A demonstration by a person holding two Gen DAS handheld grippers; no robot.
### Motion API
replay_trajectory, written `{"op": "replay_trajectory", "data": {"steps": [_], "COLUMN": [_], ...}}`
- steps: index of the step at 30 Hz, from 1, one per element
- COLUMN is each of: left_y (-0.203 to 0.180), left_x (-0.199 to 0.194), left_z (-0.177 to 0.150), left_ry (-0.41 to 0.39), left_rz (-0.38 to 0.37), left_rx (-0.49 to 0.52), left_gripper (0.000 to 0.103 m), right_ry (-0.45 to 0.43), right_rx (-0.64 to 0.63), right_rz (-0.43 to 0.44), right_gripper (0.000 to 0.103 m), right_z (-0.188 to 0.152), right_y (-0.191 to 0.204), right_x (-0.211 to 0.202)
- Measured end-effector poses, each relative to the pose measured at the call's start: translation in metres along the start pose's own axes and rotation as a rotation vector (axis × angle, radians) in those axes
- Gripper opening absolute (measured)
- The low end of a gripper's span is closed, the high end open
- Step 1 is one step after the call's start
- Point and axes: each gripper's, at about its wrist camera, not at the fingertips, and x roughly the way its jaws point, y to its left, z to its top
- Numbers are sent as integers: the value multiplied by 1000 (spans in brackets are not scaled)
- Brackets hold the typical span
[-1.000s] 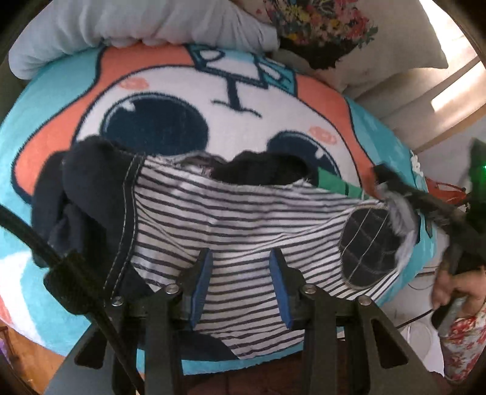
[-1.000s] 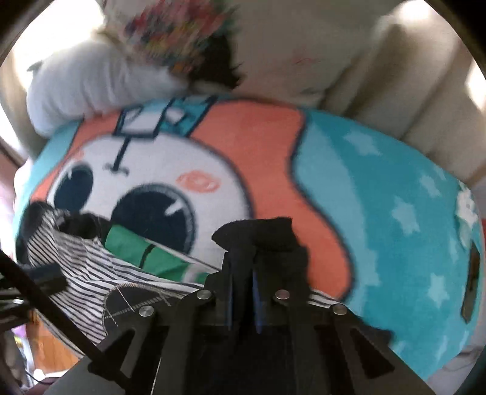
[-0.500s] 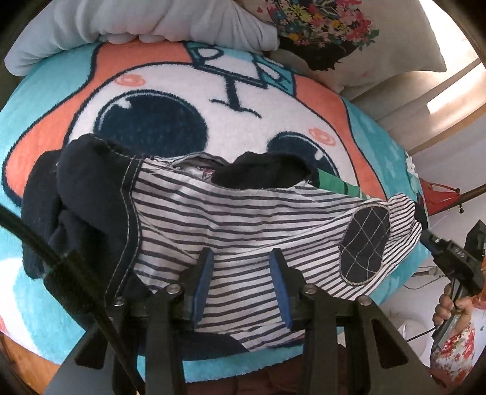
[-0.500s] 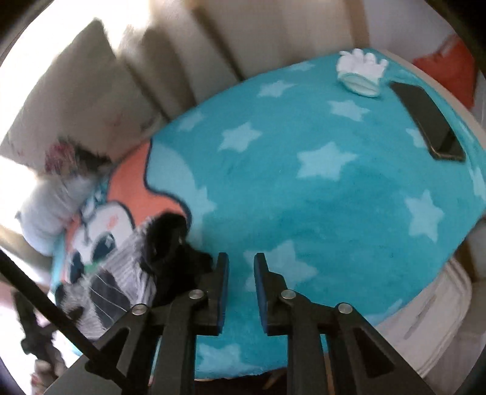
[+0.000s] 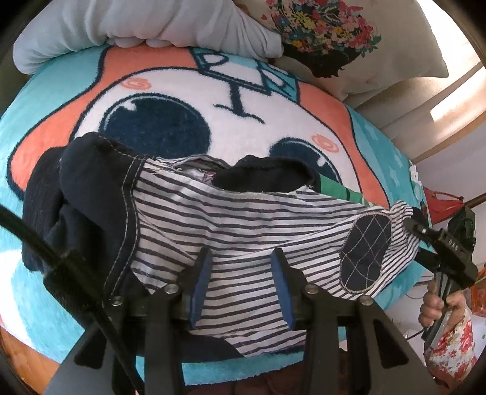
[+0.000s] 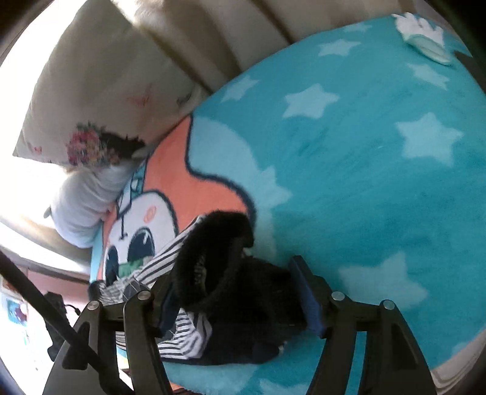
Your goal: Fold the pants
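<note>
The pants (image 5: 237,231), dark navy with a striped lining and a quilted knee patch (image 5: 364,255), lie spread across a cartoon-face blanket (image 5: 188,91). My left gripper (image 5: 241,276) hovers over the striped cloth near the front edge, its blue pads apart and the cloth flat between them. My right gripper (image 6: 237,303) is at the right end of the pants. Its jaws are opening, with a dark bunched end of the pants (image 6: 218,258) lying loose between them. In the left wrist view the right gripper (image 5: 416,226) and the hand holding it (image 5: 437,307) show at the right.
A white pillow (image 5: 145,24) and a floral cushion (image 5: 334,33) lie at the blanket's far edge. A white glove-like thing (image 6: 425,36) sits on the starred turquoise part (image 6: 364,152). The blanket's front edge drops off just below both grippers.
My right gripper went from shut on the dark cloth to wide open around it, and its view swung and rolled toward the starred blanket. The left gripper and the striped cloth stayed put.
</note>
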Motion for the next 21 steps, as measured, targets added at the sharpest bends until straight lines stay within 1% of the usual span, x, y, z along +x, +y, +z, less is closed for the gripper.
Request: {"op": "replay_trajectory", "data": {"steps": [1,2,3,4,6,8,10,12,15,19,21], "left_y": [-1,-2,-3,-6,-11,-20,-26,-31,-43,-70,-81], "left_x": [0,-1,-1,-1,-1,2,4,7,9,18,24], "left_z": [-1,-2,-2,-3,-4,-5,-4,-1,6,10,12], "left_ry": [-10,-16,-23,-33,-46,-65,-74,-79,-87,-88,-82], "left_rz": [7,14,22,41,78,130,150,159,156,147,147], "left_rx": [-2,-3,-5,-6,5,21,23,8,1,40,63], "left_gripper": [39,39,39,39,39,39,39,39,39,39,39], "right_ry": [20,46,80,83,67,41,14,-2,-21,-57,-64], "right_rx": [-27,-29,-10,8,-15,-32,-58,-90,-114,-102,-99], "right_rz": [-3,20,59,76,83,104,110,106,100,83,55], "right_gripper": [43,28,23,21,19,18,18,17,17,17,17], "right_z": [-1,1,4,7,12,22,33,44,58,75,82], "right_y": [6,8,8,8,12,19,26,36,37,16,3], "right_x": [4,8,13,12,5,-7,-15,-18,-24,-43,-46]}}
